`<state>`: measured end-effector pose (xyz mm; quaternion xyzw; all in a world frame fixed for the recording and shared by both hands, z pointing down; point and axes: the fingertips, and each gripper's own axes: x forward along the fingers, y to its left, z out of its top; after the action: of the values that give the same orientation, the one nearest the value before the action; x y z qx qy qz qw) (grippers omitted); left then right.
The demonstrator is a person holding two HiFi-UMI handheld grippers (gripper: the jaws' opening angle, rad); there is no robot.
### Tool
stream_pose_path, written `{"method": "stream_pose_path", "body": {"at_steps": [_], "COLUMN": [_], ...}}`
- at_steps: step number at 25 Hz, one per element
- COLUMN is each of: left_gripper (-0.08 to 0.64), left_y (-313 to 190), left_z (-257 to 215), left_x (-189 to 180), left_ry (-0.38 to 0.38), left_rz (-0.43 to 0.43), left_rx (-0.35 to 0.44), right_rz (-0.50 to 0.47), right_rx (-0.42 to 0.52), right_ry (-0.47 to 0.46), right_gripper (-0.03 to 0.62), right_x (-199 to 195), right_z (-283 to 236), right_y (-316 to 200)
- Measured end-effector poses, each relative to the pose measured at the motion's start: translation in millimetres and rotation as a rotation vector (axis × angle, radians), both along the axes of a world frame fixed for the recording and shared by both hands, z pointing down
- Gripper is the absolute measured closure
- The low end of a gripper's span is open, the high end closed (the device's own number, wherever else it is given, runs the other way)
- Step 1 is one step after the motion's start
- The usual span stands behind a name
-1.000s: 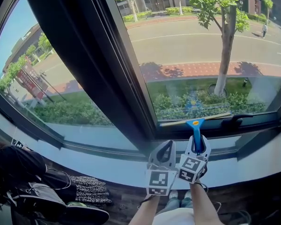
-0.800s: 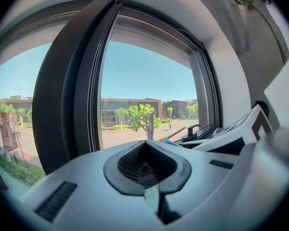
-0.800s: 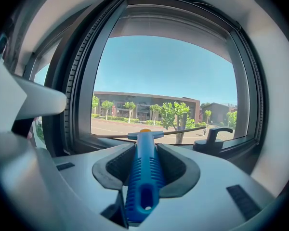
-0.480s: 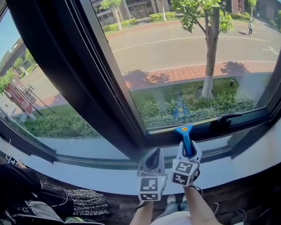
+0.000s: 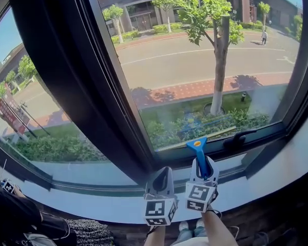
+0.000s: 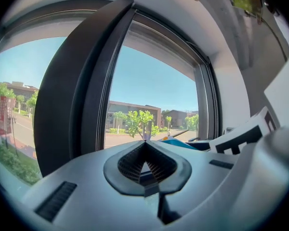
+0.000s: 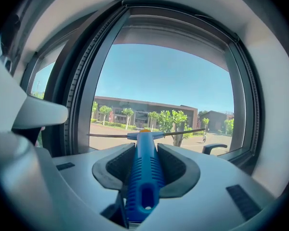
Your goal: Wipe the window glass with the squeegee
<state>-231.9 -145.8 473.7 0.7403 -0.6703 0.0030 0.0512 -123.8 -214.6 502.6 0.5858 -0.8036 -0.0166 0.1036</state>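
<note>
Squeegee (image 5: pixel 197 146) blade sits low on the window glass (image 5: pixel 195 70), just above the bottom frame. At left, the thick dark frame post (image 5: pixel 66 86) bounds the pane. The left gripper (image 5: pixel 162 172) is closed on nothing and rests aside. The right gripper (image 5: pixel 201 164) clamps the blue handle, probably to keep the blade flat. The window latch (image 5: pixel 239 136) is near on the right, so free room lies upward.

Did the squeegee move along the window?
No. The squeegee still sits low on the glass, just left of the window handle, as before.
</note>
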Motion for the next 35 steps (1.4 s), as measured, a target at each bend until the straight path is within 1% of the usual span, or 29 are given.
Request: {"method": "stream_pose_path", "body": {"at_steps": [2,4,6,9,13,15,17,18,20,23,25,28,29,31,32,33,35], "left_gripper": [0.566,0.566,0.566,0.566,0.566,0.566,0.566,0.566,0.566,0.566,0.566,0.566,0.566,0.566,0.566,0.566,0.566], "left_y": [-2.4,-4.9,-7.1,-4.5,3.3,-1.1,-12.0,-17.4,-25.0,-31.6,-34.3,-38.2,-40.5,-44.1,-45.6,-47.9,-54.6], "left_z": [-13.9,-32.0,-53.4,-85.1,-135.5,-158.9,-182.1,-193.8,-215.1,-244.5,-262.7,-282.5,-288.9,-301.1,-304.3,-306.5,-312.9], "left_x": [-1.0,-1.3,2.8,19.7,35.7,47.1,60.0,66.2,79.9,106.0,121.2,141.9,149.6,164.0,169.6,174.4,183.3], "left_ry": [0.054,0.094,0.108,0.077,0.081,0.043,0.0,-0.01,-0.014,-0.019,-0.025,-0.058,-0.058,-0.018,-0.006,-0.012,-0.044], "left_rz": [0.013,0.029,0.05,0.087,0.126,0.146,0.145,0.14,0.141,0.171,0.177,0.176,0.18,0.194,0.2,0.199,0.175], "left_rx": [0.042,0.087,0.141,0.215,0.313,0.365,0.411,0.432,0.476,0.544,0.576,0.613,0.635,0.683,0.694,0.696,0.701], "right_rz": [-0.004,-0.002,-0.002,-0.023,-0.022,-0.026,-0.036,-0.042,-0.054,-0.071,-0.098,-0.124,-0.119,-0.098,-0.089,-0.084,-0.098], "right_rx": [0.055,0.13,0.219,0.36,0.459,0.53,0.592,0.615,0.649,0.705,0.743,0.766,0.778,0.81,0.814,0.809,0.8], "right_ry": [-0.017,-0.032,-0.057,-0.121,-0.161,-0.189,-0.209,-0.217,-0.246,-0.322,-0.381,-0.453,-0.471,-0.507,-0.52,-0.528,-0.537], "right_gripper": [0.443,0.443,0.443,0.443,0.443,0.443,0.443,0.443,0.443,0.443,0.443,0.443,0.443,0.443,0.443,0.443,0.443], "right_x": [1.8,5.2,11.8,26.9,45.1,59.6,76.5,84.0,98.4,123.9,142.3,171.5,182.5,203.0,210.6,216.4,224.6], "right_z": [-25.4,-57.3,-92.1,-147.2,-216.7,-252.3,-285.4,-299.7,-324.2,-361.9,-388.5,-423.2,-435.1,-457.2,-463.8,-468.2,-478.0], "right_y": [0.2,3.1,7.4,16.8,31.2,31.5,25.4,21.5,14.5,4.6,-4.4,-25.6,-34.4,-51.1,-58.7,-66.0,-78.5]}}
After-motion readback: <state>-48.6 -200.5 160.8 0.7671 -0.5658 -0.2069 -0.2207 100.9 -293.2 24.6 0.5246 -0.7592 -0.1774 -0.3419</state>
